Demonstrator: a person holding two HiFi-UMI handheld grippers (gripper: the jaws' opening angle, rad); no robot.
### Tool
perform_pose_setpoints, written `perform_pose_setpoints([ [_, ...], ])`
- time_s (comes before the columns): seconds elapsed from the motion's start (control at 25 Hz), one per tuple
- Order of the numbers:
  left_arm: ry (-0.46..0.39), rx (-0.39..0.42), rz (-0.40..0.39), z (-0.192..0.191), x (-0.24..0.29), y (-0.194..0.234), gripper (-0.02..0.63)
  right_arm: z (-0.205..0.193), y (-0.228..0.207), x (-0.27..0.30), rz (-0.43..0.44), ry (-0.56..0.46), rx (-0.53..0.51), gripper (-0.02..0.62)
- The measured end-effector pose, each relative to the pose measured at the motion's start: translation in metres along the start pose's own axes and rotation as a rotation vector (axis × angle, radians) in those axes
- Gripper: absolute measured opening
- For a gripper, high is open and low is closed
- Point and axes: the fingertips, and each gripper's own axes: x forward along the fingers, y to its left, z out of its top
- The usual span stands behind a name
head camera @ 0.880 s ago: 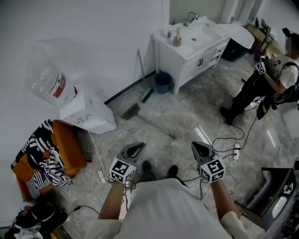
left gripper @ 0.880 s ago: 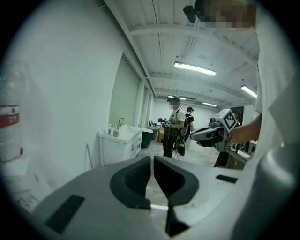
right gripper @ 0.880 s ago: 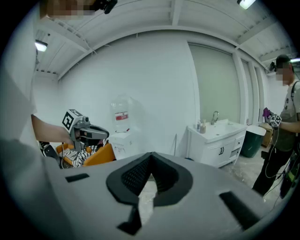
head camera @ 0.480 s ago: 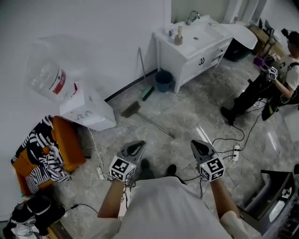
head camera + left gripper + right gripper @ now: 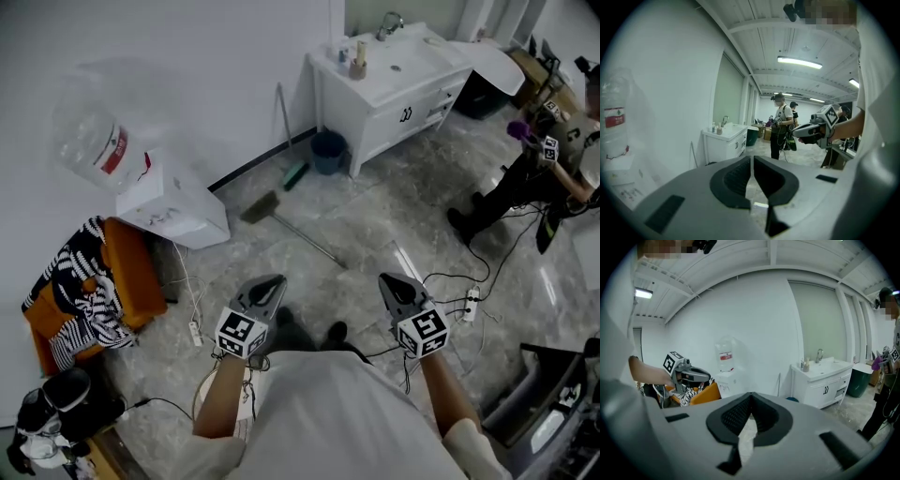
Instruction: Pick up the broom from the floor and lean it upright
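Observation:
The broom (image 5: 260,207) lies flat on the marble floor near the wall, its brush head to the left. Its thin handle (image 5: 314,247) runs toward the lower right. My left gripper (image 5: 269,284) and right gripper (image 5: 392,283) are held side by side in front of my body, well short of the broom, both shut and empty. In the left gripper view the jaws (image 5: 753,158) meet with nothing between them, and the right gripper (image 5: 818,129) shows beside them. In the right gripper view the jaws (image 5: 750,395) are likewise shut. The broom is hidden in both gripper views.
A white vanity (image 5: 394,80) stands against the far wall, with a blue bin (image 5: 327,150) and a pole leaning on the wall (image 5: 281,120) beside it. A water dispenser (image 5: 175,213) and an orange chair (image 5: 127,281) stand left. A person (image 5: 539,164) and cables (image 5: 472,305) are at the right.
The whole scene has slid slightly up in the head view. Both grippers keep their pose, shut. The person at the right has shifted a little.

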Motion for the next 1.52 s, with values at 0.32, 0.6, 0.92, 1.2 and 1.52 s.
perform_pose_setpoints([
  [0.32,0.021,-0.007,-0.003,-0.003,0.015,-0.006,0.023,-0.013,-0.018,0.003,0.002,0.011,0.04,-0.002],
  [0.6,0.024,-0.008,-0.032,-0.003,0.038,0.027,0.023,-0.016,-0.032,0.03,-0.025,0.038,0.064,-0.002],
  [0.92,0.07,0.032,-0.114,-0.009,0.086,0.087,0.023,-0.017,-0.062,0.087,-0.081,0.074,0.104,-0.001],
  [1.2,0.098,0.051,-0.212,-0.039,0.135,0.139,0.023,-0.024,-0.086,0.148,-0.134,0.105,0.133,0.0],
  [1.52,0.132,0.075,-0.306,-0.085,0.18,0.171,0.02,-0.065,-0.098,0.203,-0.192,0.149,0.213,0.0],
])
